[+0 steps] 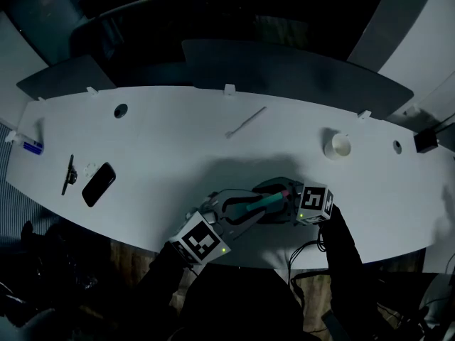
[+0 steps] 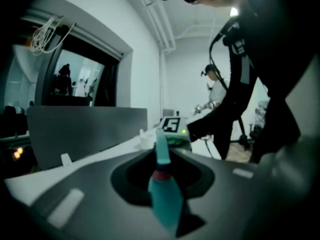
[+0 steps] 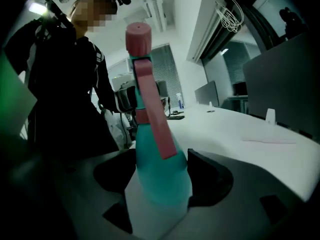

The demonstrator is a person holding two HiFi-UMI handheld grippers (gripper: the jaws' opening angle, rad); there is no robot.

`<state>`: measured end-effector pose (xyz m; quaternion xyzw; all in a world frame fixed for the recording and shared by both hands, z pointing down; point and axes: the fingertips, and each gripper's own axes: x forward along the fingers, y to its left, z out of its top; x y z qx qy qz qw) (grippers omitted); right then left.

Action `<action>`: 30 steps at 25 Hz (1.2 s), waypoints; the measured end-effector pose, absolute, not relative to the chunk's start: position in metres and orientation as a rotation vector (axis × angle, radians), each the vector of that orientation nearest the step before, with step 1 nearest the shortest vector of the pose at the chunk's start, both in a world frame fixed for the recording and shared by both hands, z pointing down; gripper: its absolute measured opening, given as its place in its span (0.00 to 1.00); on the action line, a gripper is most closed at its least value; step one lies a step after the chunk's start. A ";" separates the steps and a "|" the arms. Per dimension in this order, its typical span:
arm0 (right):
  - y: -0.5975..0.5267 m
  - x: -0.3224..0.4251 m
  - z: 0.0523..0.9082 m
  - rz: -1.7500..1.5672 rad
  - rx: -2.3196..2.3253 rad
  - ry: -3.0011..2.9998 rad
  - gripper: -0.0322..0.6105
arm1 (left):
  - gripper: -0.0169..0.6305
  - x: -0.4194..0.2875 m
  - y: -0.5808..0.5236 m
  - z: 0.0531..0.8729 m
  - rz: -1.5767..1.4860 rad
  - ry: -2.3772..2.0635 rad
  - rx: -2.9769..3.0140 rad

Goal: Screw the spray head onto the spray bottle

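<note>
- The bottle [image 1: 261, 203] is at the near edge of the table [image 1: 178, 141], between your two grippers, which grip it from opposite sides.
- Your left gripper [image 2: 162, 180] has a narrow grip on the teal shoulder, under the dark collar [image 2: 161, 174].
- Your right gripper [image 3: 160, 176] has a wide grip round the fat body.
- The long axis rises out of both jaws. The spray head [image 3: 136, 59] sits on the neck, trigger [image 3: 156, 124] facing the right gripper. I can't tell how far it's threaded.
- Neither grip looks to be on the head; the left seems nearer it.
- The phone [image 1: 98, 184] on the left and the cup [image 1: 338, 145] at the far right are well apart. Nothing blocks the move.

An open-plan office: a long, curved white tabletop [image 1: 178, 141] with round cable holes [image 1: 121, 110], grey divider panels [image 1: 284, 69] at twelve o'clock, and a glass-walled room [image 2: 75, 84] beyond.
</note>
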<state>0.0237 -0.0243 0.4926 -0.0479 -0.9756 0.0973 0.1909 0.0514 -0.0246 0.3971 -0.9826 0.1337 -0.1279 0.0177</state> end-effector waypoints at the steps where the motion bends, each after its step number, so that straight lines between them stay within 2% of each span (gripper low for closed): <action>1: -0.025 0.023 0.490 0.290 -0.073 -2.749 0.53 | 0.17 0.051 -0.025 0.397 -0.384 0.433 -3.053; 7: -0.024 0.049 0.459 0.166 0.819 -2.826 0.53 | 0.17 0.049 -0.027 0.395 -0.313 0.547 -3.050; 9: -0.020 0.042 0.465 0.110 0.988 -2.748 0.53 | 0.17 0.048 -0.027 0.395 -0.304 0.583 -3.049; 12: -0.029 0.026 0.467 0.226 1.104 -2.785 0.53 | 0.17 0.048 -0.029 0.395 -0.282 0.630 -3.054; 15: -0.029 0.021 0.465 0.254 0.884 -2.882 0.52 | 0.17 0.047 -0.027 0.394 -0.269 0.580 -3.072; 22: -0.010 0.014 0.472 0.205 -0.106 -2.809 0.52 | 0.18 0.047 -0.010 0.401 -0.470 0.239 -3.073; 24: -0.011 0.015 0.476 0.180 -0.151 -2.772 0.52 | 0.18 0.048 -0.011 0.399 -0.427 0.262 -3.084; 28: -0.014 0.017 0.477 0.216 0.072 -2.821 0.52 | 0.19 0.046 -0.018 0.391 -0.278 0.451 -3.016; 29: -0.013 0.017 0.476 0.220 0.130 -2.833 0.52 | 0.25 0.046 -0.019 0.390 -0.253 0.482 -3.005; 30: -0.013 0.017 0.472 0.225 0.178 -2.845 0.52 | 0.35 0.045 -0.020 0.388 -0.227 0.498 -3.006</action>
